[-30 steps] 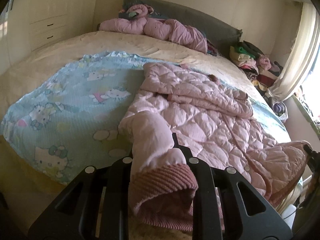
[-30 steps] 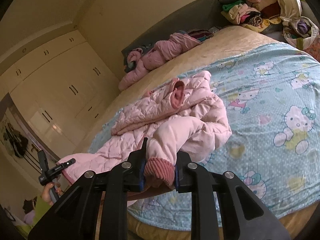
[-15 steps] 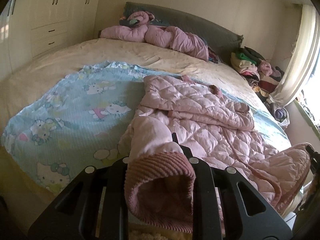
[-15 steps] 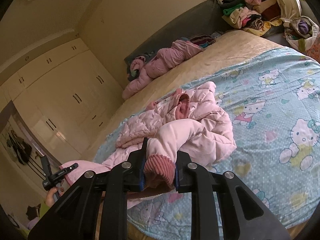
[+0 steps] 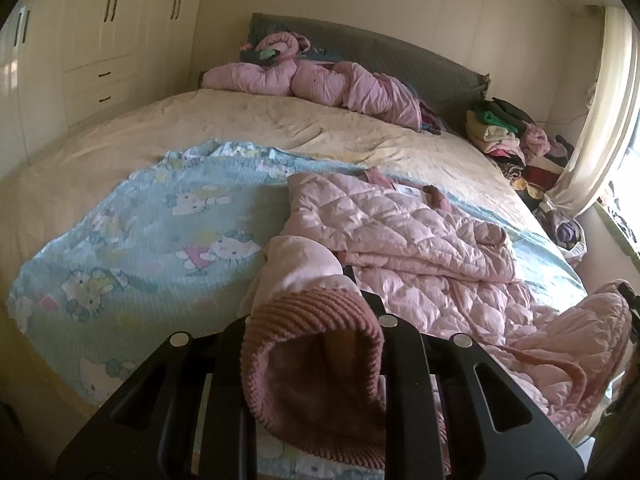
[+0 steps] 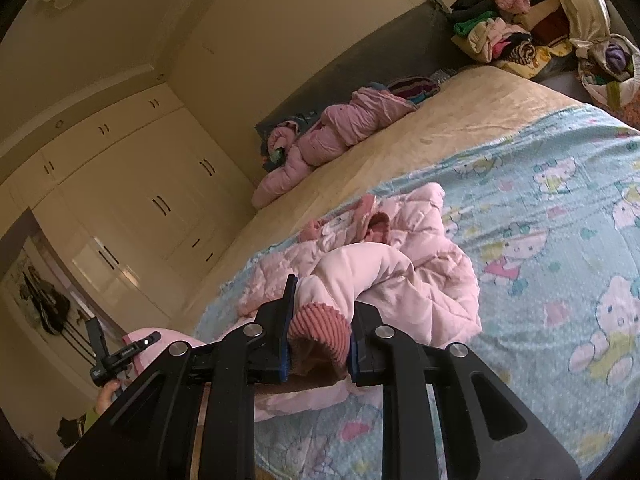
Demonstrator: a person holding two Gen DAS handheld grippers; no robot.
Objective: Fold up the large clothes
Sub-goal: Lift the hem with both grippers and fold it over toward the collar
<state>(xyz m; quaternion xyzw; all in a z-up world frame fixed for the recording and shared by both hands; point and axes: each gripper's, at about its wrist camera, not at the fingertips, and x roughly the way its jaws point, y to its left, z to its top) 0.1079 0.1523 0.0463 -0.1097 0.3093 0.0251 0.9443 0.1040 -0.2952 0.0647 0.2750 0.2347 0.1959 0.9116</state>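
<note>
A pale pink quilted jacket [image 5: 420,248] lies open and crumpled on the blue cartoon-cat blanket [image 5: 160,220]. My left gripper [image 5: 320,312] is shut on the dark pink ribbed cuff [image 5: 316,344] of one sleeve, which droops over the jaws and hides the fingertips. In the right wrist view the jacket [image 6: 424,276] lies just ahead. There my right gripper [image 6: 320,320] is shut on the other sleeve's ribbed cuff [image 6: 318,328], held between its blue pads [image 6: 285,332]. The left gripper [image 6: 120,354] shows at the far left, held by a hand [image 6: 107,394].
The blanket [image 6: 560,240] covers the near half of a big bed with a cream cover [image 5: 280,120]. Another pink padded garment [image 5: 320,84] lies by the grey headboard [image 5: 400,60]. A heap of clothes [image 5: 516,140] stands beside the bed near the curtain [image 5: 600,120]. Wardrobes [image 5: 100,40] line the left wall.
Both grippers have risen a little and moved over the bed with their cuffs, pulling the sleeves up off the blanket. Both grips stay the same.
</note>
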